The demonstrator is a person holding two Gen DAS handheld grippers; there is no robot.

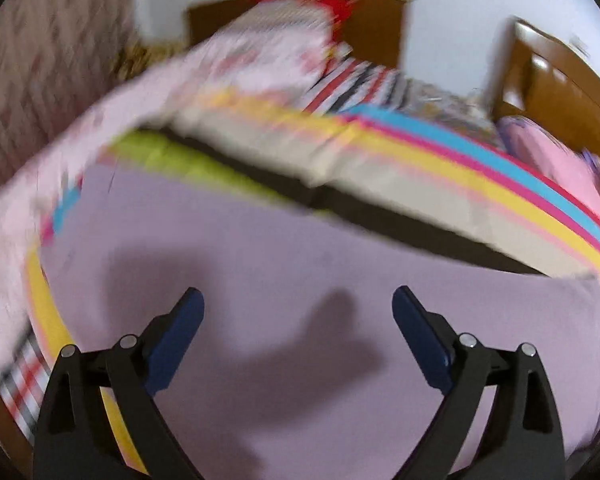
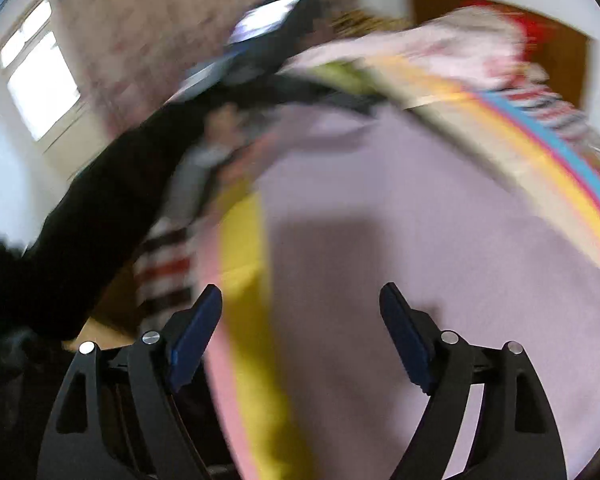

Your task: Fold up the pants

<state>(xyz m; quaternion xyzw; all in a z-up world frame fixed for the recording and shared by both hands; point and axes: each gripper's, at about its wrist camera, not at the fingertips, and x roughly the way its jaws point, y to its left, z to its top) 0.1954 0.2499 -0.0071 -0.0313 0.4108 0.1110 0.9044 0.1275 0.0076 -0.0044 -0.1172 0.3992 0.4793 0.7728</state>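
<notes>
Both views are motion-blurred. Dark pants (image 1: 380,216) lie as a long dark strip across a lavender mat (image 1: 300,264) on the bed, beyond my left gripper (image 1: 298,300), which is open and empty above the mat. In the right wrist view the pants (image 2: 332,96) show as a dark band at the mat's (image 2: 420,220) far edge. My right gripper (image 2: 300,300) is open and empty over the mat's left edge. The other hand-held gripper (image 2: 260,40) and a black-sleeved arm (image 2: 112,200) reach toward the pants' end.
The mat has yellow (image 1: 48,312), pink and blue stripes (image 1: 480,160) at its borders. A pink patterned quilt (image 1: 180,80) and striped bedding (image 1: 360,84) lie behind. A wooden headboard (image 1: 380,28), a wooden door (image 1: 560,92) and a window (image 2: 40,80) surround the bed.
</notes>
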